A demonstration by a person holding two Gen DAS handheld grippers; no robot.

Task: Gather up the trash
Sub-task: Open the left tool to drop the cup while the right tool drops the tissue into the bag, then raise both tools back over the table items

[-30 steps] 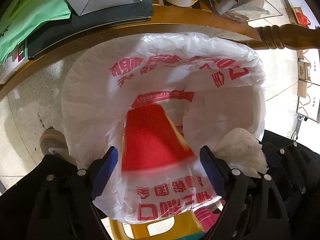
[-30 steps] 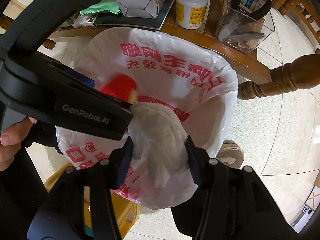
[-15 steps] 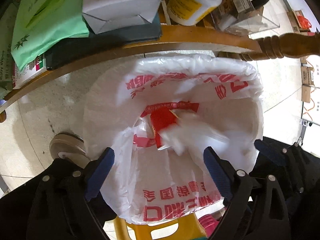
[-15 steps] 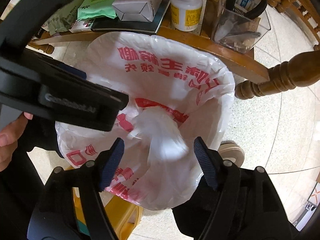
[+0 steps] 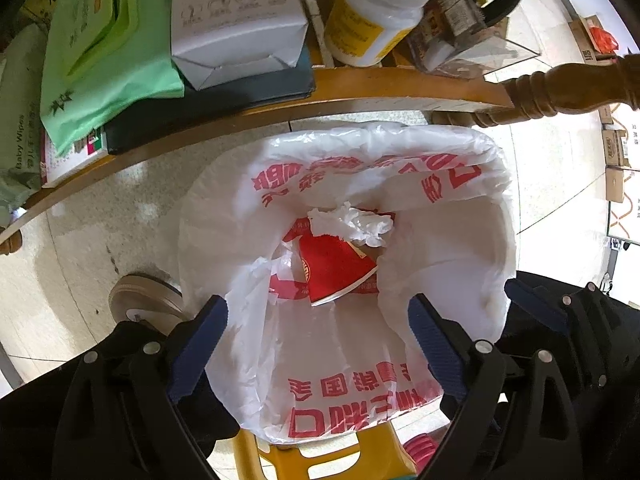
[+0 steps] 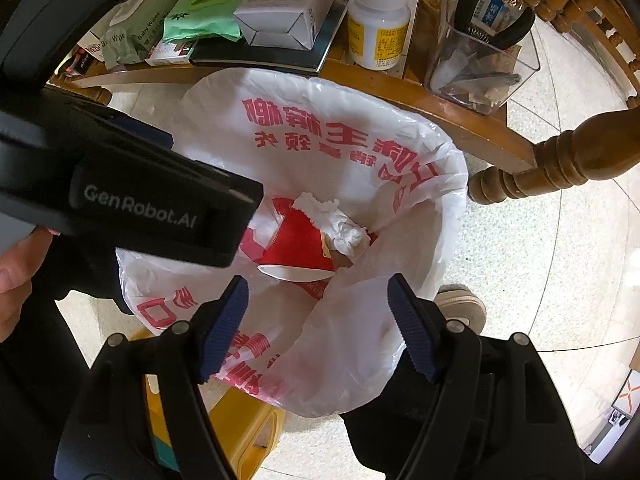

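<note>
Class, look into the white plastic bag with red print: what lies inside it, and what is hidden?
Inside the bag lie a red paper cup and a crumpled white tissue resting on it. Whatever is beneath them is covered.

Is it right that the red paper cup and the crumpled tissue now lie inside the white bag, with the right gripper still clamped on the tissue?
Not quite. The red paper cup and crumpled tissue lie inside the white bag, but the right gripper, whose jaws have just been opening, stands open and empty, as the right wrist view shows.
</note>
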